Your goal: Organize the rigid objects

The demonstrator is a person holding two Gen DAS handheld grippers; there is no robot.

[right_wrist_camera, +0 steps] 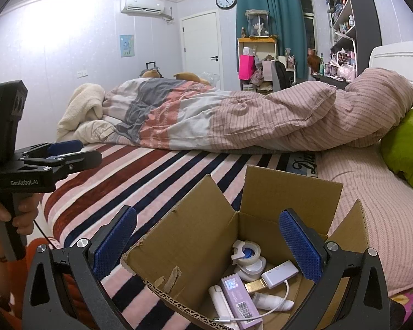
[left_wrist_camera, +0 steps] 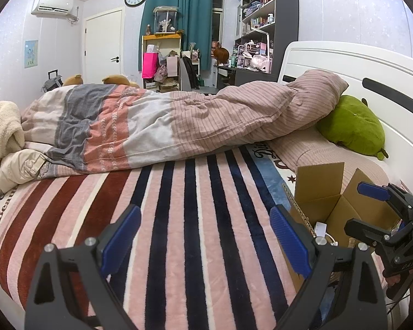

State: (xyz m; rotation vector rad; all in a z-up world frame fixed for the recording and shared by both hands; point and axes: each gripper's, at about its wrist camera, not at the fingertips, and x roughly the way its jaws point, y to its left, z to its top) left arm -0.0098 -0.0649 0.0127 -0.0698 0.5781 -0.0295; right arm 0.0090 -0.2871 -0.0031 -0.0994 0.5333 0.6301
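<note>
An open cardboard box (right_wrist_camera: 195,247) sits on the striped blanket at the bed's near right edge; it also shows in the left wrist view (left_wrist_camera: 320,189). Inside lie a tape dispenser (right_wrist_camera: 246,251), a white adapter with cable (right_wrist_camera: 279,273), a purple boxed item (right_wrist_camera: 241,304), a white tube (right_wrist_camera: 272,301) and other small items. My right gripper (right_wrist_camera: 208,246) is open and empty, hovering over the box. My left gripper (left_wrist_camera: 205,243) is open and empty above the blanket, left of the box.
A striped blanket (left_wrist_camera: 179,220) covers the bed, with a rumpled duvet (left_wrist_camera: 151,121) across the middle. A green plush pillow (left_wrist_camera: 352,126) leans on the white headboard (left_wrist_camera: 344,63). Shelves and a cluttered desk stand far behind.
</note>
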